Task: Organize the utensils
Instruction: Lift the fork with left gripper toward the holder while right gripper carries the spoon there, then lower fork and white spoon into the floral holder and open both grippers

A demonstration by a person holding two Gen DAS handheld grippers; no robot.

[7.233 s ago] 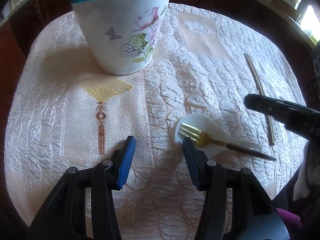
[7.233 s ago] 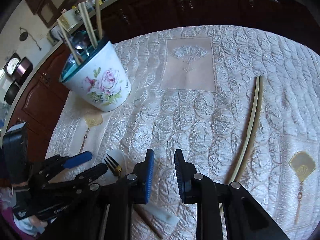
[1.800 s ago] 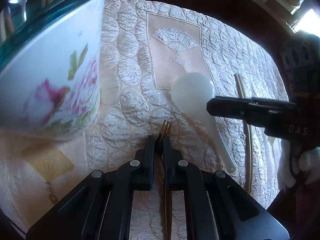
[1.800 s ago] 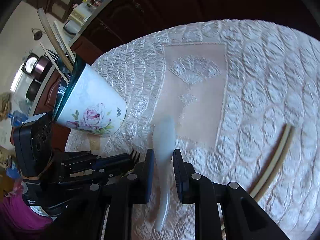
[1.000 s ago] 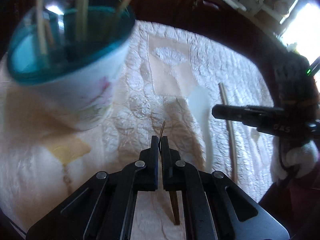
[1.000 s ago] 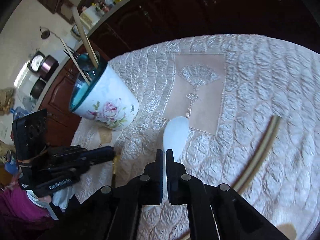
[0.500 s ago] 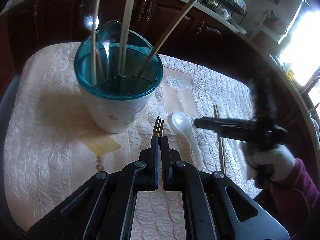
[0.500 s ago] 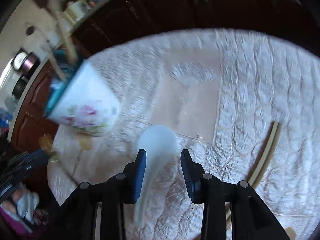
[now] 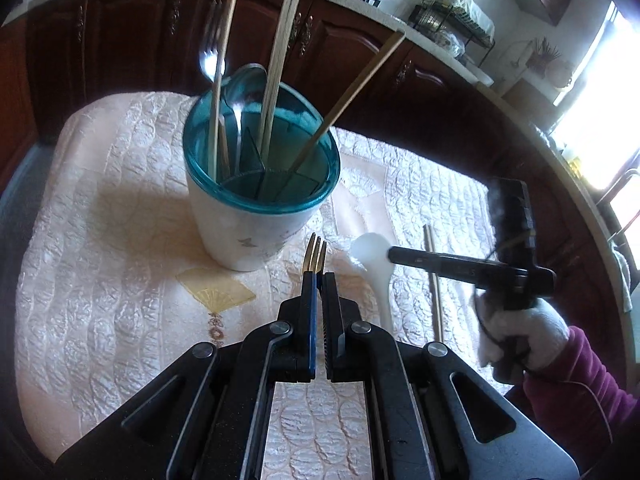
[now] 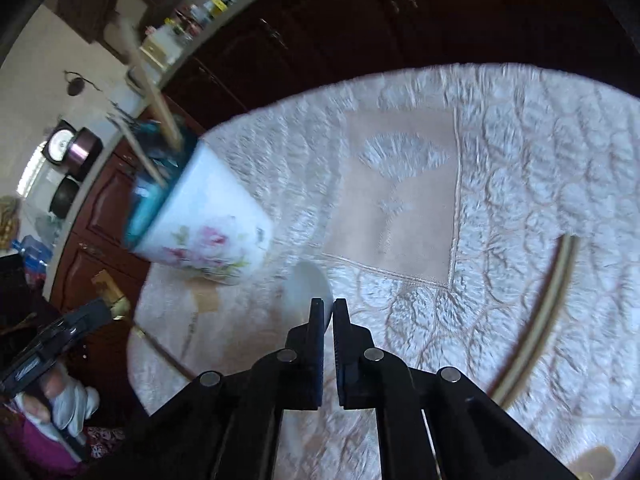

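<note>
I'm working over a round table under a quilted cream tablecloth [image 9: 100,240], and everything I need is laid out on it. The biggest thing is the floral utensil holder [image 9: 256,184], a white pot with a teal rim and dividers inside, standing upright near the middle — it is where the loose pieces belong, I judge. It already carries a silver fork [image 9: 212,60], a metal spoon [image 9: 244,84] and wooden chopsticks [image 9: 280,60] leaning against the rim, sorted by compartment as far as I can tell.

Off to the right a loose pair of chopsticks [image 10: 540,312] lies flat on the cloth, well apart from the holder and untouched.

The white ceramic spoon [image 9: 372,252] sits just right of the holder's base; in the left view it looks to rest on the cloth, though the blur in the right view leaves that uncertain. My right gripper [image 10: 328,308] has its fingers drawn close together around the spoon's handle, clenched on it, bowl pointing forward.

My left gripper [image 9: 319,280] is pinched tight on the gold fork [image 9: 315,252], tines sticking out ahead and up — raised above the cloth, just short of the holder's near side, lined up for a drop into a compartment.
</note>
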